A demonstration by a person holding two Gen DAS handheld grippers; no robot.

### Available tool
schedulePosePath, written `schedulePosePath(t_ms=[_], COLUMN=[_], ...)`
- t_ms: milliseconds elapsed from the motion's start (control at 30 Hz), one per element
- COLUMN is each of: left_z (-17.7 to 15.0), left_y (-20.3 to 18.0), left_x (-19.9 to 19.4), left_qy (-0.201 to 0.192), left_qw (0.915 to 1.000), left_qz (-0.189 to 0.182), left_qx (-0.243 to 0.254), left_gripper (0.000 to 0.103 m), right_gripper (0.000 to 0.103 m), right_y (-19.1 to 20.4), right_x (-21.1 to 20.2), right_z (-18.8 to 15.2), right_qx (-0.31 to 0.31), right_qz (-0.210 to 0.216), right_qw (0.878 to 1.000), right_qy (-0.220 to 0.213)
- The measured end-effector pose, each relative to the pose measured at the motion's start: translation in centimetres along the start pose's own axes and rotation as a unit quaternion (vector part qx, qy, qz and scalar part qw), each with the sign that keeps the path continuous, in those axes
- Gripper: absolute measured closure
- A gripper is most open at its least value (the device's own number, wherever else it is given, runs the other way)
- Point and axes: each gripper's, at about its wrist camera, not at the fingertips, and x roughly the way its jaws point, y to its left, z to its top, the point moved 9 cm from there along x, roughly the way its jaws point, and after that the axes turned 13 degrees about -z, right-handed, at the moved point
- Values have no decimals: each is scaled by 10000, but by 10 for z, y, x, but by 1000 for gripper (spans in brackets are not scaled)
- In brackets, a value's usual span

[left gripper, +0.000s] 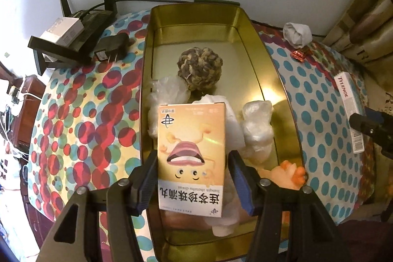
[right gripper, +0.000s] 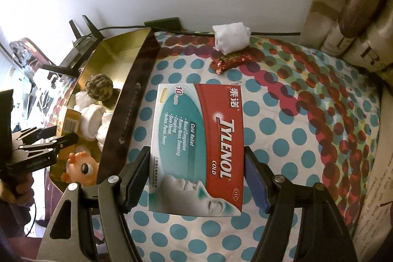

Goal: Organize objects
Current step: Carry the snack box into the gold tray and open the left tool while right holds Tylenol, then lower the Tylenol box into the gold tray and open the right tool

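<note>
My left gripper is shut on an orange medicine box and holds it over the near end of the gold tin. In the tin lie a woven rope ball, several white plastic-wrapped bundles and an orange toy. My right gripper is shut on a Tylenol Cold box, held above the dotted cloth to the right of the tin. The Tylenol box also shows in the left wrist view.
A white wad and a red foil candy lie on the cloth near the wall. A black router and a power adapter sit to the tin's left. Curtains hang at the right.
</note>
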Motion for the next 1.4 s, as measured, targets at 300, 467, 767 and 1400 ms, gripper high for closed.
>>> schedulePosePath(t_ms=[300, 467, 767, 1400], left_z=[-3, -5, -20, -49], left_y=[-5, -5, 10, 57], left_x=[-19, -32, -53, -78], left_qy=[-243, -522, -741, -941], left_qw=[9997, 9981, 9944, 9844], left_qz=[-4, -153, -9, 350], left_qx=[80, -300, -754, -1448], left_gripper=[45, 44, 44, 43], right_gripper=[34, 34, 34, 34], right_y=[12, 34, 107, 183], right_x=[-4, -7, -12, 25], right_z=[5, 15, 39, 52], right_qx=[-219, -516, -1259, -1636], right_qz=[55, 191, 667, 906], right_qw=[9997, 9984, 9891, 9822], right_qy=[-72, -161, -372, -180])
